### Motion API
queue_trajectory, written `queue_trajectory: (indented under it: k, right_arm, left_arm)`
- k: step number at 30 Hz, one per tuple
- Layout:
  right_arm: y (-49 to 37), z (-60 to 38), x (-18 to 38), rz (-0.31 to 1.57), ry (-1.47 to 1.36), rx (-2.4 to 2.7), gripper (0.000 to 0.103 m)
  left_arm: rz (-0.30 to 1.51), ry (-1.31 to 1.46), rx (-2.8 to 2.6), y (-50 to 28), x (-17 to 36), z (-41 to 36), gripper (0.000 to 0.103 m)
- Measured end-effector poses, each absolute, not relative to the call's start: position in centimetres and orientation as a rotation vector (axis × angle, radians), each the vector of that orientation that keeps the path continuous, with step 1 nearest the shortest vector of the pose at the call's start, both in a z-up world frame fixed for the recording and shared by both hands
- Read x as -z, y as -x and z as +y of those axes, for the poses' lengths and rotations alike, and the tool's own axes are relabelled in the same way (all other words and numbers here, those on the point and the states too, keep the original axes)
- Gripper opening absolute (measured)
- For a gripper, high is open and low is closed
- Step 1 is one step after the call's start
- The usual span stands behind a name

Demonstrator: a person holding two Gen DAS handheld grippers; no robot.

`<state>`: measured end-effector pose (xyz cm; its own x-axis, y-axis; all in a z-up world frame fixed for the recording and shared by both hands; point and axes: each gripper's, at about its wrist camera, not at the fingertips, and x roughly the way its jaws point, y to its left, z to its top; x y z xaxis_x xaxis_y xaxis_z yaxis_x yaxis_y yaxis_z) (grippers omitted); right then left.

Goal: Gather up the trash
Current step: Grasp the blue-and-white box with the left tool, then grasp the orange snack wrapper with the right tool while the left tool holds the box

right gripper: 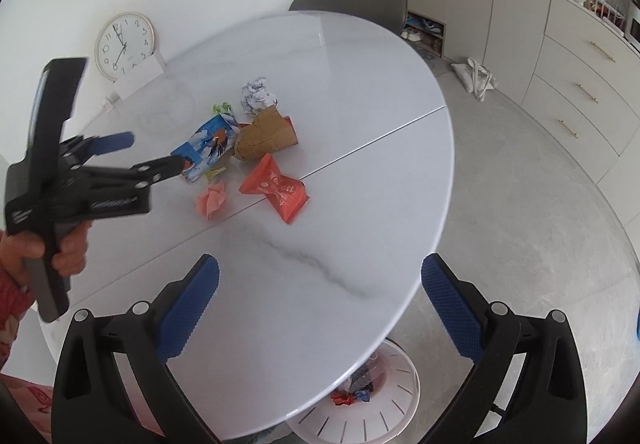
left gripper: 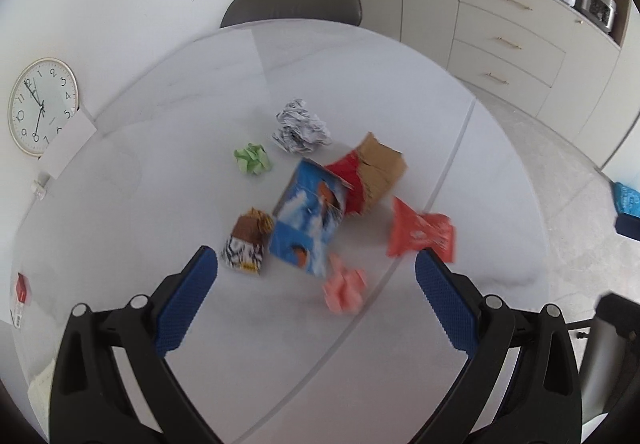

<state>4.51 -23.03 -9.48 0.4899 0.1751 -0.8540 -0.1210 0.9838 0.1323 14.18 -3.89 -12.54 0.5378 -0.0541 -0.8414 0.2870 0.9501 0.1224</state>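
Both of your hand-held grippers, left (left gripper: 316, 264) and right (right gripper: 320, 276), are open and hold nothing. The trash sits mid-counter (right gripper: 360, 56). The pink paper ball (left gripper: 344, 290) is light; bump it and it may roll away.

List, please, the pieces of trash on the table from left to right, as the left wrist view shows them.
brown zebra-print packet → green crumpled paper → blue carton with a bird picture → pink crumpled paper → orange-red wrapper. The white crumpled paper and the red-and-brown carton overlap these, so I omit them.
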Motion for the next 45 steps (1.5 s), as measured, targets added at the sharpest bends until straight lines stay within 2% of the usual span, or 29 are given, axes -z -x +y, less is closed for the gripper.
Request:
queue_trajectory:
  k: [7, 10, 12, 15, 23, 27, 29, 37, 41, 45]
  right_arm:
    - [-7.9, -22.8, 12.0, 1.106, -0.053, -0.195, 0.1]
    - [-9.2, -23.0, 13.2, 1.13, -0.065, -0.2, 0.1]
    - [-10.0, -22.9, 13.8, 1.142, -0.067, -0.206, 0.1]
    - [-10.9, -22.7, 14.5, 1.153, -0.065, -0.223, 0.1]
    - [-13.3, -19.9, 16.0, 1.141, 0.036, -0.382, 0.099]
    - [-14.7, -17.6, 16.9, 1.119, 0.183, -0.468, 0.085]
    - [-15.5, -16.7, 17.6, 1.122, 0.241, -0.497, 0.075]
    - [-16.1, -13.8, 19.4, 1.159, 0.436, -0.572, 0.058]
    - [-15.4, -13.3, 20.1, 1.189, 0.451, -0.596, 0.039]
    - [-15.3, -13.6, 20.2, 1.209, 0.397, -0.578, 0.036]
  left_arm:
    - [1.011, -0.383, 0.203, -18.7, 16.9, -4.7, 0.09]
    - [1.021, -0.427, 0.213, -19.5, 18.2, -5.0, 0.08]
    - [1.032, -0.442, 0.228, -20.0, 18.7, -5.0, 0.066]
    - [1.059, -0.427, 0.251, -20.8, 19.3, -4.7, 0.051]
    - [1.052, -0.317, 0.284, -20.9, 17.8, -2.7, 0.05]
    - [1.039, -0.241, 0.276, -20.5, 16.1, -1.2, 0.05]
    - [1.036, -0.194, 0.262, -20.0, 15.2, -0.4, 0.05]
    - [1.016, -0.093, 0.194, -16.9, 12.5, 1.7, 0.05]
    - [1.016, -0.068, 0.183, -15.0, 11.8, 2.1, 0.05]
    - [1.014, -0.051, 0.179, -13.3, 11.1, 2.7, 0.05]
